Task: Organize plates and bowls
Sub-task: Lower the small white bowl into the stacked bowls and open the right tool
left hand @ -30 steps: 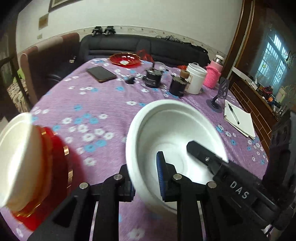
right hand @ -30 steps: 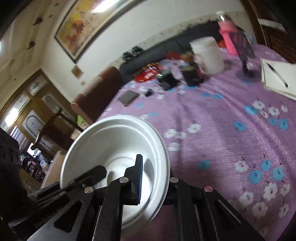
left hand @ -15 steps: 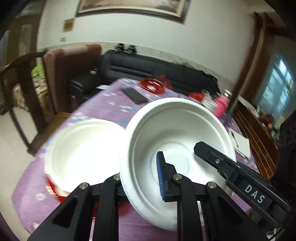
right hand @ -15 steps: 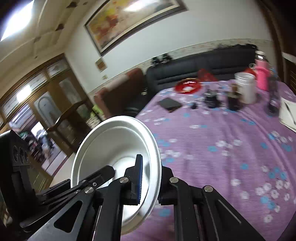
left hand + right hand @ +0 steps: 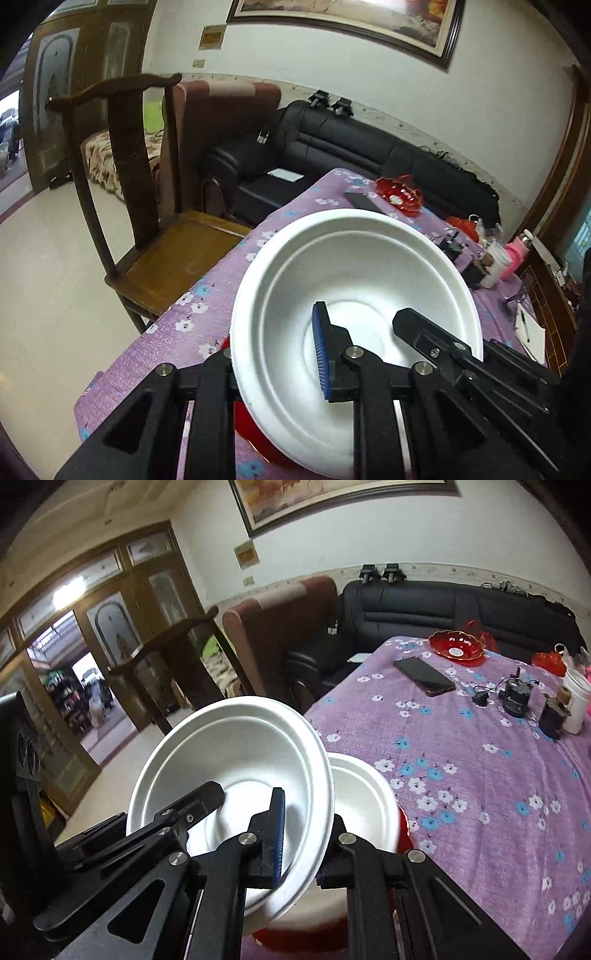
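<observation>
Both grippers held one white bowl [image 5: 236, 771] by its rim from opposite sides, presumably to keep it level for stacking: left gripper [image 5: 280, 369] and right gripper [image 5: 301, 853] each clamped shut on the rim. It hung tilted just above a second bowl [image 5: 365, 797] sitting on a red plate [image 5: 404, 834] near the worktop [image 5: 480, 775] edge.

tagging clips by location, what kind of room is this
Most likely a home living and dining room: a black leather sofa along the wall, a framed painting above it, and a table under a purple flowered cloth with a wooden chair beside it.
</observation>
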Tool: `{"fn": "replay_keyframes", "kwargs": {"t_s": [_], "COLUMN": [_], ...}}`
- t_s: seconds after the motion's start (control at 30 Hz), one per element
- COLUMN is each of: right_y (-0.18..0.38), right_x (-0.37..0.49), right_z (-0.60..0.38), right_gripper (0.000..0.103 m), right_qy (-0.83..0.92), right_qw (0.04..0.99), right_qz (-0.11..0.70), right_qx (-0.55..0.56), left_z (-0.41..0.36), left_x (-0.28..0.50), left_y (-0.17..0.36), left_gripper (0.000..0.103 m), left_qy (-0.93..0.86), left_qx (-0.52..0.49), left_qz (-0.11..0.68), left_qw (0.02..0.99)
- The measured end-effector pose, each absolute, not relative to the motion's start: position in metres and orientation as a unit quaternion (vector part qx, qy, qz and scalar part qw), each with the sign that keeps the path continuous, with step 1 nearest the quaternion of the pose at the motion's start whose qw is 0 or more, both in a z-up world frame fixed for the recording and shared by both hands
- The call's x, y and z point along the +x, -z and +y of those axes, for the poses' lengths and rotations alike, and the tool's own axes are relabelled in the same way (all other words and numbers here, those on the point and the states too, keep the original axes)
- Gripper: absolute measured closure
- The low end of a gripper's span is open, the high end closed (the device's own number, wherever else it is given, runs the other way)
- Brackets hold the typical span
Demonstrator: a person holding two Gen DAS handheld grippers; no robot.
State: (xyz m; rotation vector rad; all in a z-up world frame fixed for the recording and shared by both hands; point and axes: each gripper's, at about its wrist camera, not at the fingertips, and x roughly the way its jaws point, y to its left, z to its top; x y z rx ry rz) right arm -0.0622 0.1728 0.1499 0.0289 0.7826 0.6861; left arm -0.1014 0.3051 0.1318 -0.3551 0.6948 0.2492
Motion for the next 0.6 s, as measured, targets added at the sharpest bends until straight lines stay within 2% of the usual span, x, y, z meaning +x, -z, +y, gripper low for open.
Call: {"fn": "replay_keyframes", "kwargs": {"t_s": [0.13, 0.27, 0.47, 0.6], "right_y": [-0.135, -0.127, -0.115, -0.119], "right_x": [-0.048, -0.040, -0.030, -0.037], "right_z": [0.177, 0.174, 0.170, 0.174], "right_gripper": [0.089, 0.089, 0.089, 0.084], "right_qy": [-0.307, -0.285, -0.271, -0.267], "right_qw": [0.867, 0.870, 0.868, 0.880], "right_qz": [0.392, 0.402, 0.416, 0.392], "right_qx": [0.001, -0.005, 0.004, -0.015], "left_z": [0.312, 0.314, 0.327, 0.331], "left_x": [-0.093, -0.091, -0.102, -0.110], "left_y": [-0.119, -0.115, -0.117, -0.121], "left_gripper": [0.080, 0.065, 0.050, 0.049], "left_qy": [-0.113, -0.112, -0.123, -0.126], "left_qx": [-0.178, -0.183, -0.205, -0.217], "left_qz": [0.356, 0.360, 0.341, 0.332], "left_qw": [0.910, 0.908, 0.909, 0.909]}}
